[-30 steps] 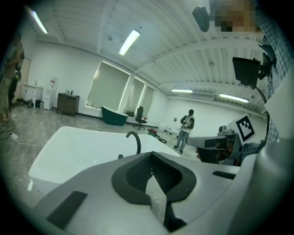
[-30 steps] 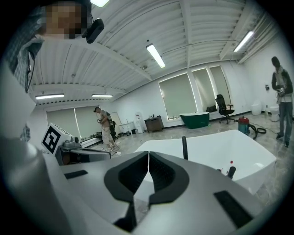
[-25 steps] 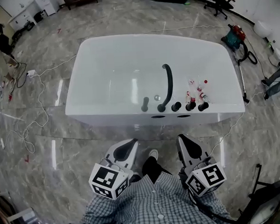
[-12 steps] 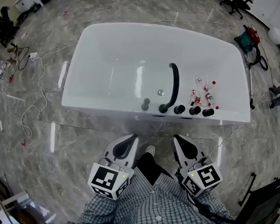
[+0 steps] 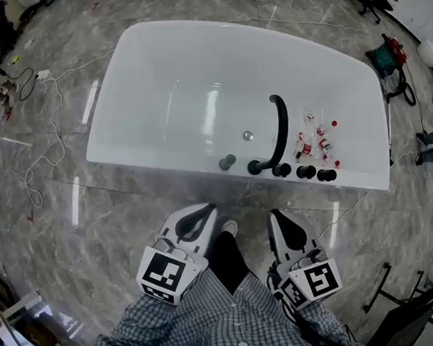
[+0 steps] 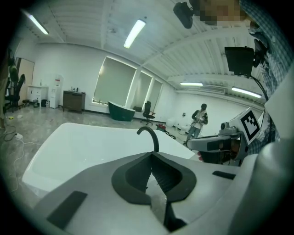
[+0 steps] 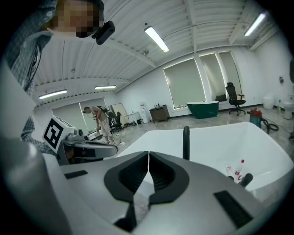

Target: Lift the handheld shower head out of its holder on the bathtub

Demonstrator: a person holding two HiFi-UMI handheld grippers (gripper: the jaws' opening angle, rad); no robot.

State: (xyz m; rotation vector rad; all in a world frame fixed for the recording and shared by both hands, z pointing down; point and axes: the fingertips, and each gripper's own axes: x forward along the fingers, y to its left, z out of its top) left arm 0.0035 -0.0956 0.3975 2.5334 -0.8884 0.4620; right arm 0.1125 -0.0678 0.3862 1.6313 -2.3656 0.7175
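The white bathtub (image 5: 160,84) lies ahead of me on the marble floor. On its near rim the black handheld shower head (image 5: 227,161) stands in its holder, left of the arched black faucet spout (image 5: 279,128) and three black knobs (image 5: 304,172). My left gripper (image 5: 204,209) and right gripper (image 5: 273,215) are both short of the tub, apart from it, shut and empty. In the left gripper view the closed left gripper (image 6: 151,154) points at the spout (image 6: 149,135); in the right gripper view the right gripper (image 7: 148,153) does the same. The shower head is hidden in both gripper views.
Small red-capped bottles (image 5: 313,137) lie in the tub by the knobs. A white cable (image 5: 49,135) snakes over the floor at the left, and a vacuum cleaner (image 5: 386,54) stands at the right. A person (image 6: 198,120) stands far off beyond the tub.
The tub has drawn nearer and shifted in view as I stepped toward it. Both grippers stayed shut and sank a little.
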